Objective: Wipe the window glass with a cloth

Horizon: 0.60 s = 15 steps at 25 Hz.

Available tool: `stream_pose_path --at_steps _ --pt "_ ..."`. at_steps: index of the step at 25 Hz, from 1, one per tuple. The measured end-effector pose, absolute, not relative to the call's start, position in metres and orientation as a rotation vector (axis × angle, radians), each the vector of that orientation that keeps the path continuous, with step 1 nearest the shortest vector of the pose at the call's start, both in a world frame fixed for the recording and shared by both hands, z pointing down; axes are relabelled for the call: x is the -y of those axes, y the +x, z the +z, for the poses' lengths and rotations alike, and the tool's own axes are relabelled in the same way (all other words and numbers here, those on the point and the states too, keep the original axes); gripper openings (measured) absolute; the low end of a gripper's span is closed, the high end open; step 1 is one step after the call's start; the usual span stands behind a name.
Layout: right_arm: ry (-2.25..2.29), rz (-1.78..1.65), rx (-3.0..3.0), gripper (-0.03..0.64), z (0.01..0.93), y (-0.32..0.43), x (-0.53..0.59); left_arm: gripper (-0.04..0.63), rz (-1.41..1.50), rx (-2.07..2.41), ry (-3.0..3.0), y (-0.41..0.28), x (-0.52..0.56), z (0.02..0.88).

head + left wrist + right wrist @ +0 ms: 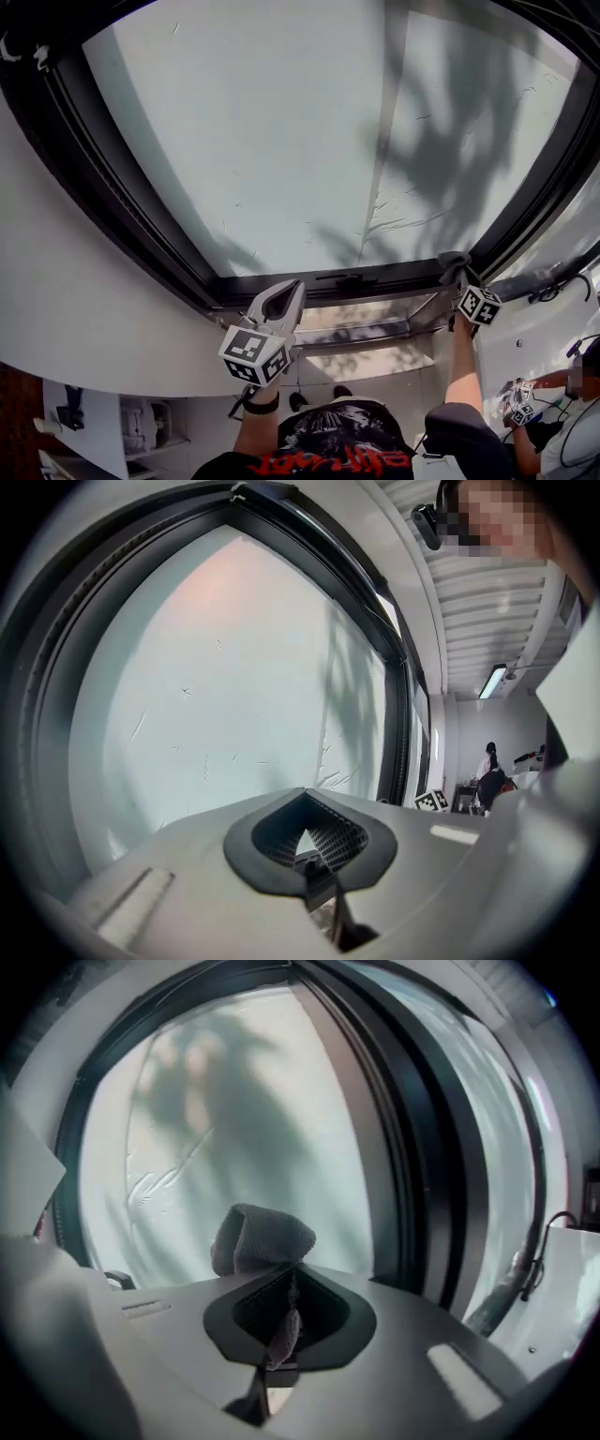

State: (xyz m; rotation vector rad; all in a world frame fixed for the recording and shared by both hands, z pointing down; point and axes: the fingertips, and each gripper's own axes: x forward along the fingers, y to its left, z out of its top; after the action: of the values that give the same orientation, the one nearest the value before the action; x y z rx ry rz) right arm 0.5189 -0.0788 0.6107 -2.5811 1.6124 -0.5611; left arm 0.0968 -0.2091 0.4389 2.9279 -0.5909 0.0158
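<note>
A large pane of window glass (309,141) in a black frame (122,216) fills the head view, with thin streaks near its lower middle. My right gripper (457,267) is shut on a grey cloth (258,1238), whose bunched end sticks out past the jaw tips at the glass's lower right corner. In the head view the cloth (452,260) sits by the frame's corner. My left gripper (281,302) is shut with nothing in it, held below the bottom frame rail. In the left gripper view the glass (225,686) lies straight ahead.
White wall (75,309) surrounds the frame at left. A black handle (342,277) sits on the bottom rail between the grippers. Cables (553,286) run along the sill at right. Another person (562,422) with a marker cube sits at lower right.
</note>
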Motion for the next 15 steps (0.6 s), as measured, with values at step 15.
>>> stream_pose_path --at_steps 15 --pt "-2.646 -0.487 -1.667 0.012 0.639 0.529 0.086 -0.009 0.029 0.656 2.910 0.082 0.210 0.444"
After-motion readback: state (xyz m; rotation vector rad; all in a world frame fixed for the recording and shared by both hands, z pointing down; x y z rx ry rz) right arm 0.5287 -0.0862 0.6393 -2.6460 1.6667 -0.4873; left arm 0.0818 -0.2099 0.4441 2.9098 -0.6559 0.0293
